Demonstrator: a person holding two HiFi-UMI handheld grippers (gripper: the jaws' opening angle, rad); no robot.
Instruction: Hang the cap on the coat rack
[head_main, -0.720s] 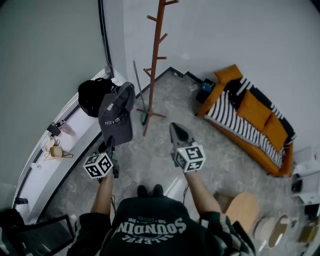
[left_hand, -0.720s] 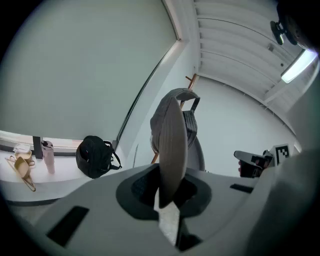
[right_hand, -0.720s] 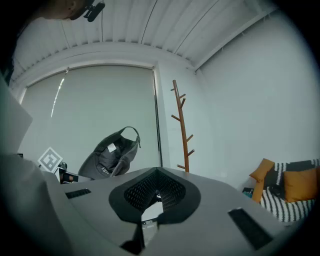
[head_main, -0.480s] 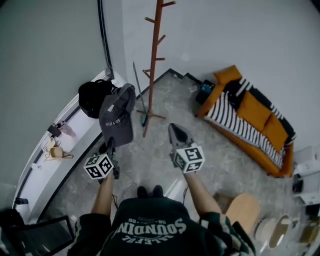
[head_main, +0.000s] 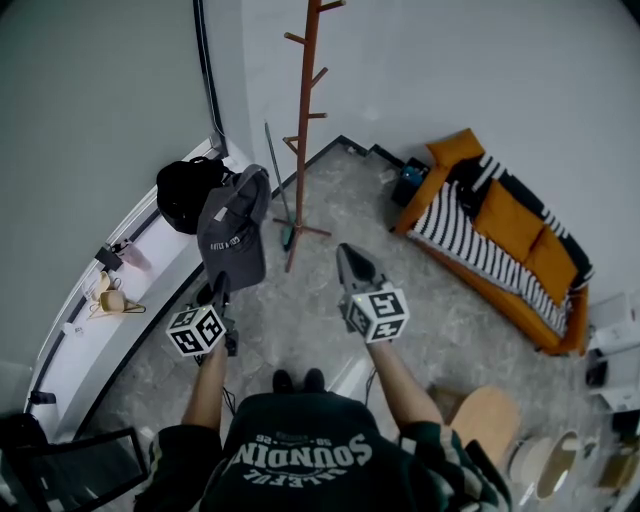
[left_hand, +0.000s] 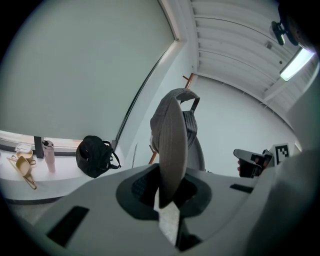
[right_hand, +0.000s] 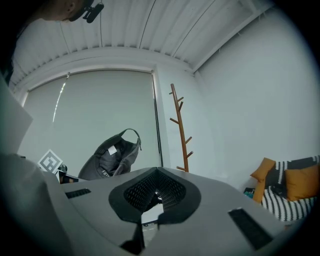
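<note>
Short of the coat rack (head_main: 303, 130), the left gripper (head_main: 221, 288) clamps the cap (head_main: 235, 225) by its brim, the right gripper (head_main: 348, 256) closed and empty, so it looks best to lift and hook the back strap (left_hand: 186, 94) over a peg (head_main: 319, 76).

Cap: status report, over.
Left tool shut on cap brim; right tool shut, empty. Cap held up, apart from coat rack, not hung. Nothing seen between them.

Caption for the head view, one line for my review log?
Left gripper holds a grey cap by its brim, right gripper empty, before the wooden coat rack.
</note>
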